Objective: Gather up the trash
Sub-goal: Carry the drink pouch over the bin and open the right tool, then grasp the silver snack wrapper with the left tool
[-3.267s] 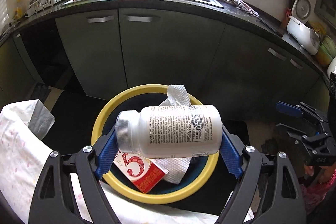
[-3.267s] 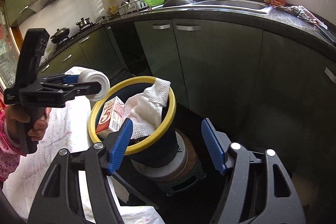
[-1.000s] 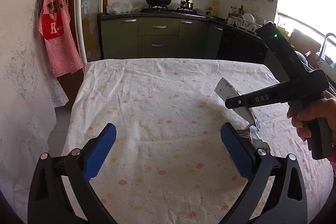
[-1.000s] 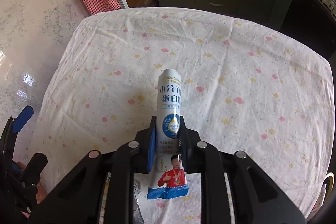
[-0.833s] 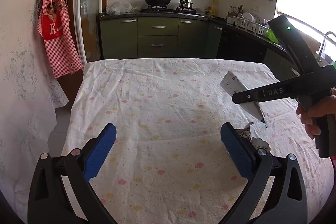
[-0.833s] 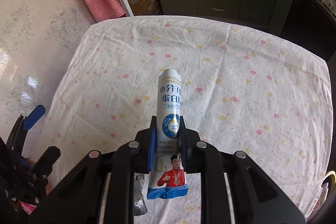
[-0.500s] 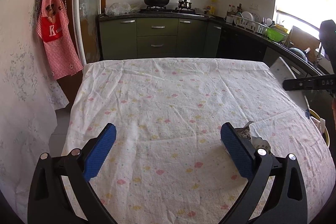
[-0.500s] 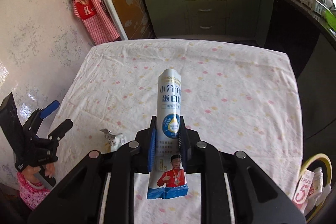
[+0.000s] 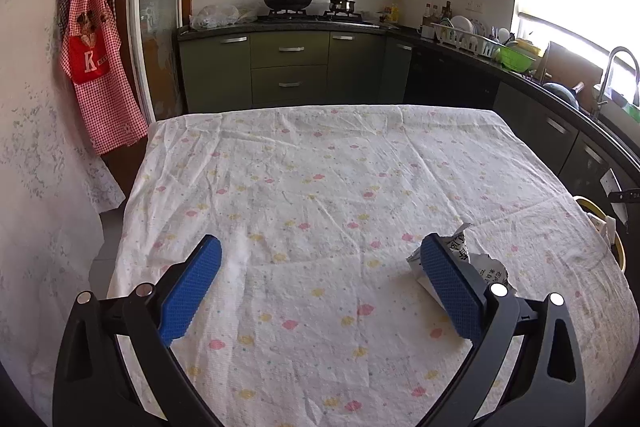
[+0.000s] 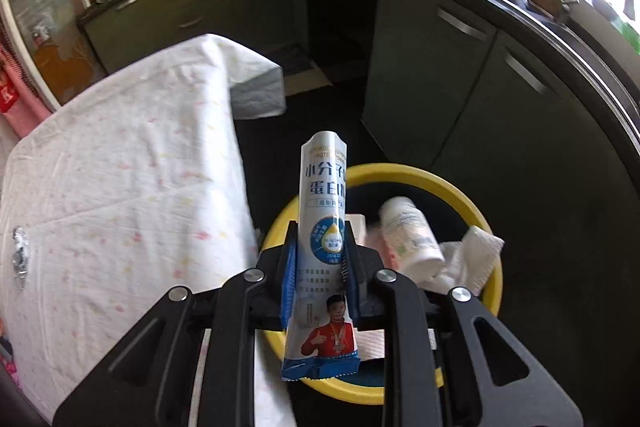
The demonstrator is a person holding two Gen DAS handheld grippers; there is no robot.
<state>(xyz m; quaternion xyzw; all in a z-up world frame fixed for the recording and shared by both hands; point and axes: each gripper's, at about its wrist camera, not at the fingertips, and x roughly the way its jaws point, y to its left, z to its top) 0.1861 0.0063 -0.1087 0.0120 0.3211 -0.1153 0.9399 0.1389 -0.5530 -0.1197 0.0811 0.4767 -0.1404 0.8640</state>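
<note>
My right gripper (image 10: 320,251) grips a tall white-and-blue packet (image 10: 324,195) between its pads, and its jaws are opening. It hangs over the yellow-rimmed bin (image 10: 424,175) beside the table. Inside the bin lie a white bottle (image 10: 412,235) and a paper towel (image 10: 468,259). My left gripper (image 9: 320,267) stands open and holds nothing above the flowered tablecloth (image 9: 320,187). A crumpled wrapper (image 9: 476,263) lies on the cloth just behind its right finger; the same crumpled wrapper (image 10: 18,255) shows in the right wrist view. The bin's rim (image 9: 618,251) peeks in past the table's right edge.
Green kitchen cabinets (image 10: 460,75) curve around behind the bin under a dark counter with a sink. A stove with a pan (image 9: 288,1) stands beyond the table's far end. A red checked apron (image 9: 96,67) hangs on the left wall.
The right gripper has swung with the packet from above the table to above the bin and has almost left the left wrist view. The left gripper has stayed where it was.
</note>
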